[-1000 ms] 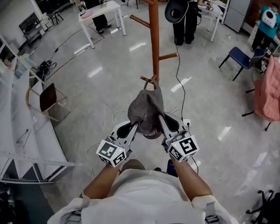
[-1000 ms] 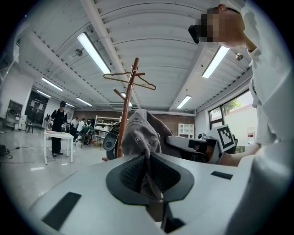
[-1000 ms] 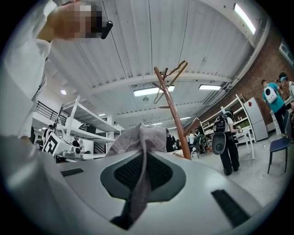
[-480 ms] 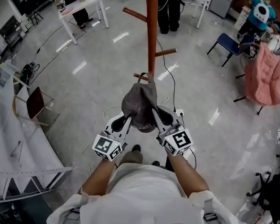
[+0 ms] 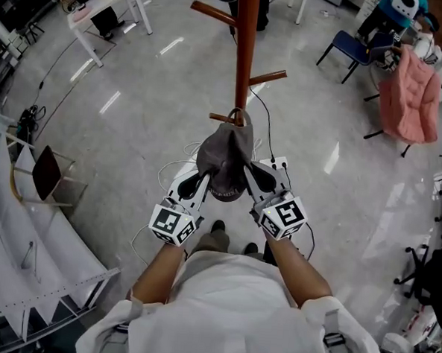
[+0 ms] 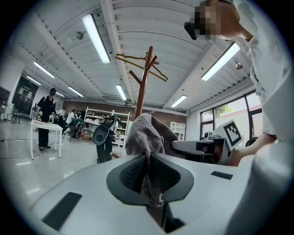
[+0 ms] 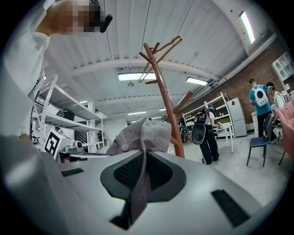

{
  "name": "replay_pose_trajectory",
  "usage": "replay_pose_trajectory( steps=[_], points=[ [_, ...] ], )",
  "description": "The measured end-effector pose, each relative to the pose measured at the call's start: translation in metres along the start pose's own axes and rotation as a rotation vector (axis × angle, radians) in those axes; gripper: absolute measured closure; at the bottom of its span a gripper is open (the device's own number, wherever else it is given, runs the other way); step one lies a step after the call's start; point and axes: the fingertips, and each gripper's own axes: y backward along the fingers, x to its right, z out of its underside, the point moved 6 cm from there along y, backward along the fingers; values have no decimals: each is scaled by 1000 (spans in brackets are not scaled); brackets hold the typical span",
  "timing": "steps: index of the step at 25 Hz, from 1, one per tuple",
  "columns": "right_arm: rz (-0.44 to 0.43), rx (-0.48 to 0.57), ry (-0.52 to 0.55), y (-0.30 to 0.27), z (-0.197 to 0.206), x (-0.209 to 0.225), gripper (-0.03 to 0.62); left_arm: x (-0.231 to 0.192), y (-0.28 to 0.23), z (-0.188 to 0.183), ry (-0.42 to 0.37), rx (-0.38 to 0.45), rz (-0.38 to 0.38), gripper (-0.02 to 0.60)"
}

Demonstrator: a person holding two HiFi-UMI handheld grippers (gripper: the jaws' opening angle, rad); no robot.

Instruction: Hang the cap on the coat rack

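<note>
1. The left tool (image 5: 203, 180) is almost shut. Its two pads pinch a thin fold of the grey cap (image 5: 224, 153).
2. The right tool (image 5: 249, 174) is almost shut too. It pinches the other side of the cap's edge.
3. The cap is up in the air between the two tools, high above the floor (image 5: 134, 129). Its round top points away from the person.
4. The cap is right by the brown rack (image 5: 245, 54). Its far end, with a small loop, is at a short low peg (image 5: 221, 118) on the pole. I cannot tell if the loop is over the peg.
5. The two tools are side by side and close together. Both point level, toward the rack.
6. A thin wire hanger (image 6: 158, 73) sits at the top of the rack.
7. Far off stand a white bench (image 5: 105, 1) on the left and a blue chair (image 5: 347, 47) on the right. A pink cloth (image 5: 409, 98) hangs near the chair.
8. White shelves (image 5: 17, 219) stand at the left side.
</note>
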Motion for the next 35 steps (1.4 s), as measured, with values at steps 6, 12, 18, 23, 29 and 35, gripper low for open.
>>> replay_pose_trajectory(
  steps=[6,12,18,23,29,35],
  points=[
    [75,-36,-18,-9,19,19,565,-12,-23,21,31,-34,63,549],
    [141,-89,-27,-25,44,36,565,-28,-42,35,47,-63,112,549],
    [170,-77,-9,-20,50,34,565,-31,-53,49,52,-77,153,549],
    [170,-49,28,-14,44,24,565,-30,-47,45,42,-49,177,549],
    [140,-37,79,-13,39,11,565,-33,-38,47,50,-44,178,549],
    [134,-79,55,-8,51,11,565,-36,-32,66,68,-101,169,549]
  ],
)
